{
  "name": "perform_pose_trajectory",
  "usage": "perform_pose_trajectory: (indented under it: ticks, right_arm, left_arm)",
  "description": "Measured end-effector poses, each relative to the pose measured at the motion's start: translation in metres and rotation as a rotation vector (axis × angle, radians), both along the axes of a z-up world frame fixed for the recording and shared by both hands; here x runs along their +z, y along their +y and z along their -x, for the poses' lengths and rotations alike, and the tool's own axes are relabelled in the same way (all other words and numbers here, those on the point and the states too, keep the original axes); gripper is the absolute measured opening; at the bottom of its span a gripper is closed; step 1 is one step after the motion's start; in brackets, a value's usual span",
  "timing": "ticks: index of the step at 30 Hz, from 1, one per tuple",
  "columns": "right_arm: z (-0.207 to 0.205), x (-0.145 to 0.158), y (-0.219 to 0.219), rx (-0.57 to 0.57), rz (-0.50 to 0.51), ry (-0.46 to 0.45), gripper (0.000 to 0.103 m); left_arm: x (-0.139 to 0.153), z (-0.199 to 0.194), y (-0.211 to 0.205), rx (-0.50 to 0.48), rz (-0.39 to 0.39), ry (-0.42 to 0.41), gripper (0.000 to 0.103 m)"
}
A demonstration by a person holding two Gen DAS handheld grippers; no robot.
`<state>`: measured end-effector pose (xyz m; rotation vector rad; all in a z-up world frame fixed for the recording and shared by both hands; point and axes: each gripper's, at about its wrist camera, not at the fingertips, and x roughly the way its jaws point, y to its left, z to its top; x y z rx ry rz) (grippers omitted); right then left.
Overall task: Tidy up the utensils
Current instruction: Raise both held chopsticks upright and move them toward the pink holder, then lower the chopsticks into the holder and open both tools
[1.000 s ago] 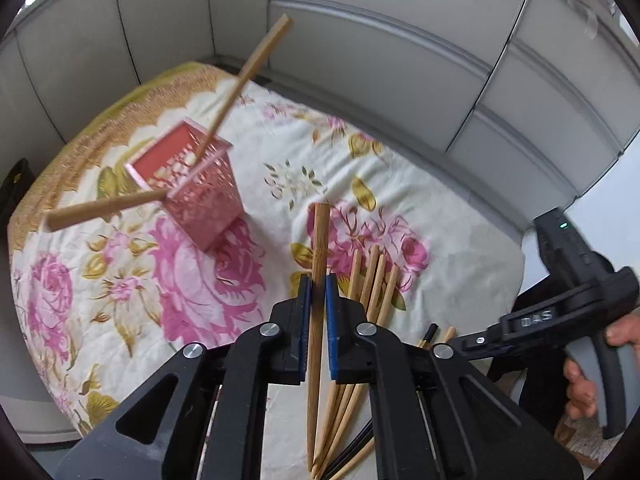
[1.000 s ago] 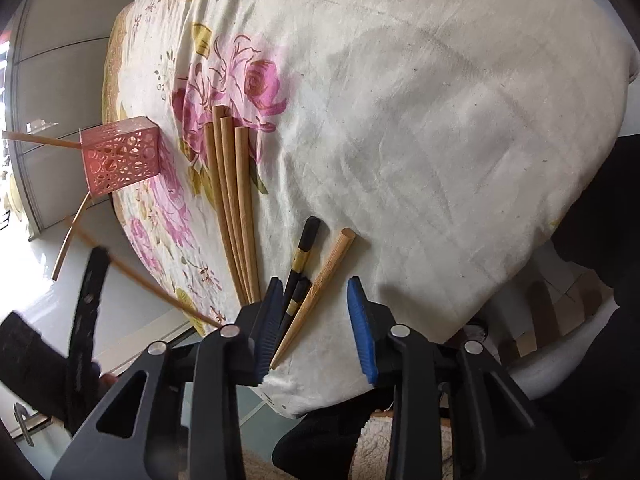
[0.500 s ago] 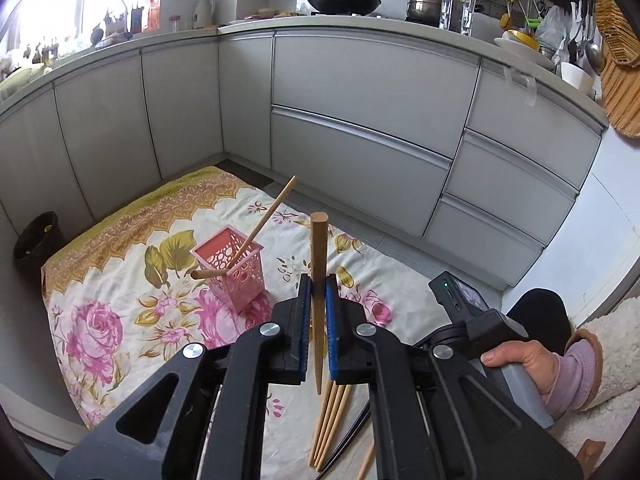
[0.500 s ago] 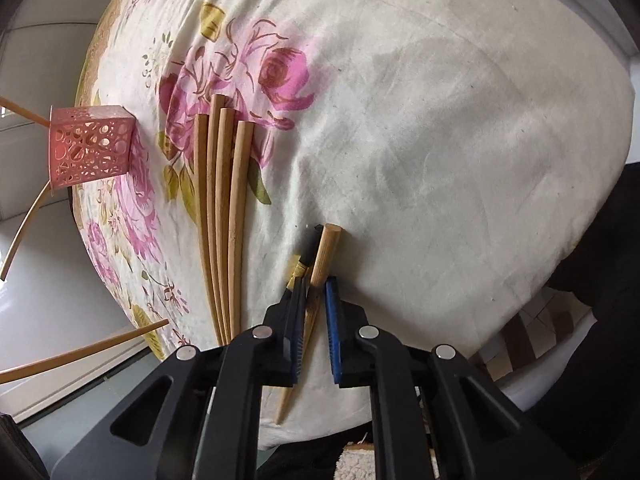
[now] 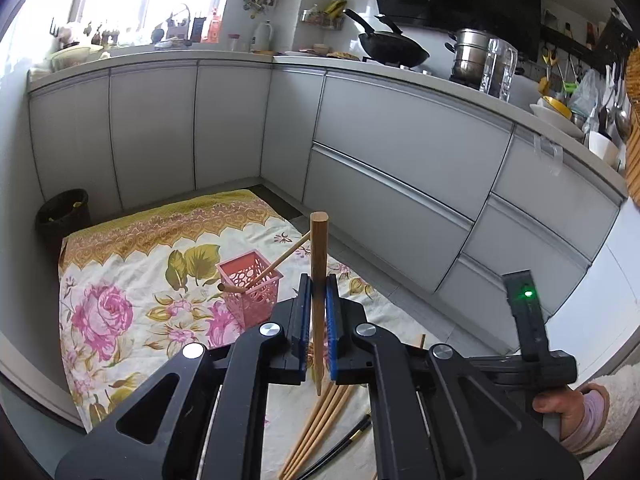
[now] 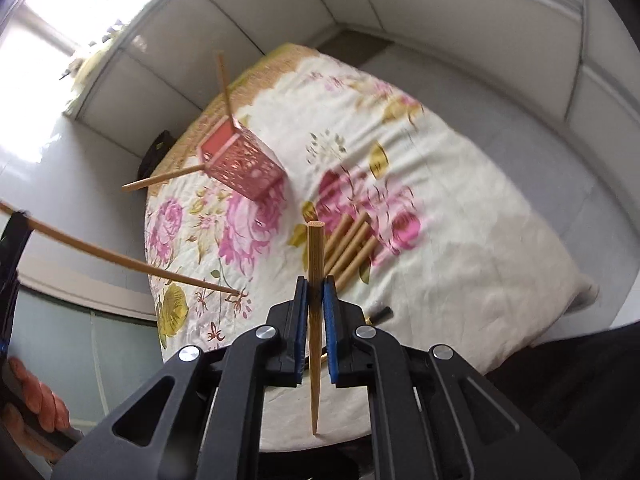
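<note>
A pink perforated holder [image 5: 251,293] stands on the floral cloth [image 5: 120,280] with two wooden chopsticks leaning in it; it also shows in the right wrist view [image 6: 240,166]. My left gripper [image 5: 317,292] is shut on a wooden chopstick [image 5: 319,264], held upright above the cloth, right of the holder. My right gripper [image 6: 315,296] is shut on another wooden chopstick [image 6: 315,264], lifted above the cloth. Several wooden chopsticks [image 6: 352,248] and a black chopstick [image 6: 380,314] lie on the cloth; they also show below my left gripper [image 5: 320,424].
Grey kitchen cabinets [image 5: 400,152] surround the cloth at the back and left. A black bin [image 5: 62,214] stands in the left corner. The left chopstick [image 6: 120,260] crosses the right wrist view from the left. The cloth's near edge [image 6: 360,432] drops off below my right gripper.
My right gripper closed on a wooden chopstick and lifted it off the cloth, swinging toward the holder. My left gripper rose higher with its chopstick.
</note>
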<state>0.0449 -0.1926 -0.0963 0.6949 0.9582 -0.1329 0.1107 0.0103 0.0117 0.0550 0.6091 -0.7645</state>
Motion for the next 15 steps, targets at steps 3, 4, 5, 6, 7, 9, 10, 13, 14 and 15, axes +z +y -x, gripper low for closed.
perform_pose_trajectory:
  ticks: [3, 4, 5, 6, 7, 9, 10, 13, 14, 15]
  right_arm:
    - [0.015, 0.041, 0.006, 0.055, 0.12, -0.118, 0.008]
    - [0.018, 0.054, 0.007, 0.068, 0.147, -0.153, 0.008]
    - [0.019, 0.065, 0.007, 0.078, 0.163, -0.18, 0.008]
    - [0.02, 0.077, 0.006, 0.09, 0.174, -0.206, 0.008]
    - [0.018, 0.087, 0.005, 0.097, 0.178, -0.229, 0.008]
    - [0.014, 0.104, 0.001, 0.103, 0.177, -0.267, 0.008]
    - [0.011, 0.113, -0.003, 0.104, 0.169, -0.286, 0.008]
    - [0.005, 0.137, -0.018, 0.094, 0.141, -0.345, 0.008]
    - [0.002, 0.144, -0.022, 0.09, 0.136, -0.363, 0.008]
    - [-0.002, 0.152, -0.026, 0.086, 0.132, -0.38, 0.008]
  left_arm:
    - [0.003, 0.004, -0.001, 0.044, 0.014, 0.006, 0.006]
    - [0.005, 0.005, -0.003, 0.056, 0.012, 0.008, 0.006]
    - [0.008, 0.007, -0.004, 0.07, 0.012, 0.005, 0.006]
    - [0.012, 0.007, -0.005, 0.079, 0.011, 0.0, 0.006]
    - [0.016, 0.008, -0.007, 0.088, 0.012, -0.003, 0.006]
    - [0.026, 0.009, -0.008, 0.12, 0.019, -0.022, 0.006]
    - [0.032, 0.009, -0.008, 0.138, 0.026, -0.033, 0.006]
    - [0.048, 0.003, -0.007, 0.194, 0.052, -0.056, 0.006]
    - [0.054, -0.001, -0.007, 0.213, 0.058, -0.065, 0.006]
    - [0.059, -0.005, -0.008, 0.233, 0.06, -0.078, 0.006]
